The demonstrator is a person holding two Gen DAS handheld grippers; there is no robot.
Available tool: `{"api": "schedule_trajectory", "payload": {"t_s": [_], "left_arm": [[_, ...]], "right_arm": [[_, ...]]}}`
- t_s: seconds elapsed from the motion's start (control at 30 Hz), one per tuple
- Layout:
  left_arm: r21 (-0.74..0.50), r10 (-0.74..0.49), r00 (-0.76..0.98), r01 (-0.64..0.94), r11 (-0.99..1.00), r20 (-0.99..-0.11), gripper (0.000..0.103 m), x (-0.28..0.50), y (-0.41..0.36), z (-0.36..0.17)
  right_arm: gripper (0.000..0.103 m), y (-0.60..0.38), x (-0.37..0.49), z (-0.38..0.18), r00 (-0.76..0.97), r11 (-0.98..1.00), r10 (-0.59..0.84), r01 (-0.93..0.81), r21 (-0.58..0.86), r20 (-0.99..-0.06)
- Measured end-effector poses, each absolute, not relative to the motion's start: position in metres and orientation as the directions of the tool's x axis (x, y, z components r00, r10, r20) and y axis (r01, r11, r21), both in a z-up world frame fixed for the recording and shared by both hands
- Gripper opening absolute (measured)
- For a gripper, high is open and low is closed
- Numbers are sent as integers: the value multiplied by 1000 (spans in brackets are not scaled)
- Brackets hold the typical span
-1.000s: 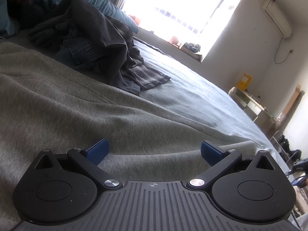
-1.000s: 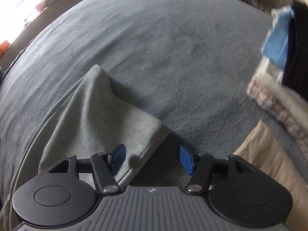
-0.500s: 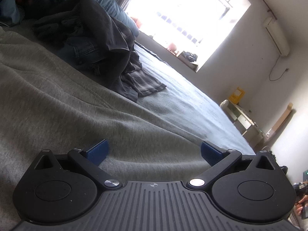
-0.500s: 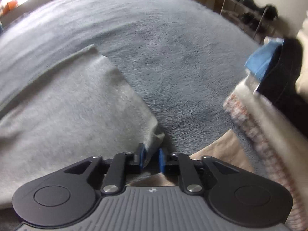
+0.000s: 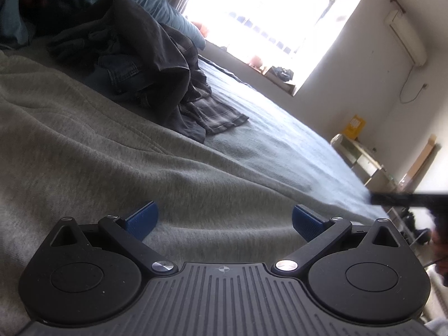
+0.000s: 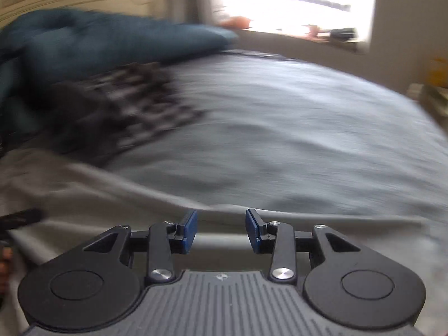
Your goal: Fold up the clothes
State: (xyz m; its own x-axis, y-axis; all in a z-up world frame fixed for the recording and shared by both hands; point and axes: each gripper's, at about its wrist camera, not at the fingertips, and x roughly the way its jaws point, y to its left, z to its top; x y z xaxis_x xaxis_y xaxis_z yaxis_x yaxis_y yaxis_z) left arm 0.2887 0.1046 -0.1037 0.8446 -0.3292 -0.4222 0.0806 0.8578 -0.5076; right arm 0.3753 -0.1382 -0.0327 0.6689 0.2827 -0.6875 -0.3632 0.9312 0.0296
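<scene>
My left claw [image 5: 222, 219] gapes empty over the grey sweatshirt [image 5: 112, 151] spread on the bed [image 5: 280, 145], right claw [image 6: 221, 231] opening, nothing pinched; it looks soft, floppy fleece, so I'd grab its hem.

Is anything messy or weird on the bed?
Yes. A dark heap of clothes lies crumpled at the far side of the bed, jeans and a plaid shirt tangled in it, unfolded. The grey garment in front is spread out but wrinkled.
</scene>
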Motion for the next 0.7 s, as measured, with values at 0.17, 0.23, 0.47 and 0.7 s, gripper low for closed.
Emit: {"api": "schedule_trajectory", "payload": {"t_s": [0.17, 0.23, 0.47, 0.7], "left_arm": [[-491, -326, 840, 83, 867, -434, 103, 289, 104, -106], [-495, -332, 839, 87, 864, -431, 103, 288, 105, -107], [-522, -336, 850, 87, 848, -405, 103, 278, 119, -99], [-593, -244, 897, -26, 805, -369, 103, 252, 184, -88]], "right_arm": [[39, -45, 434, -92, 488, 871, 334, -487, 65, -806], [39, -31, 452, -113, 524, 888, 279, -460, 8, -805], [40, -46, 463, -81, 589, 944, 256, -322, 68, -766], [40, -7, 428, -70, 432, 850, 406, -501, 160, -805]]}}
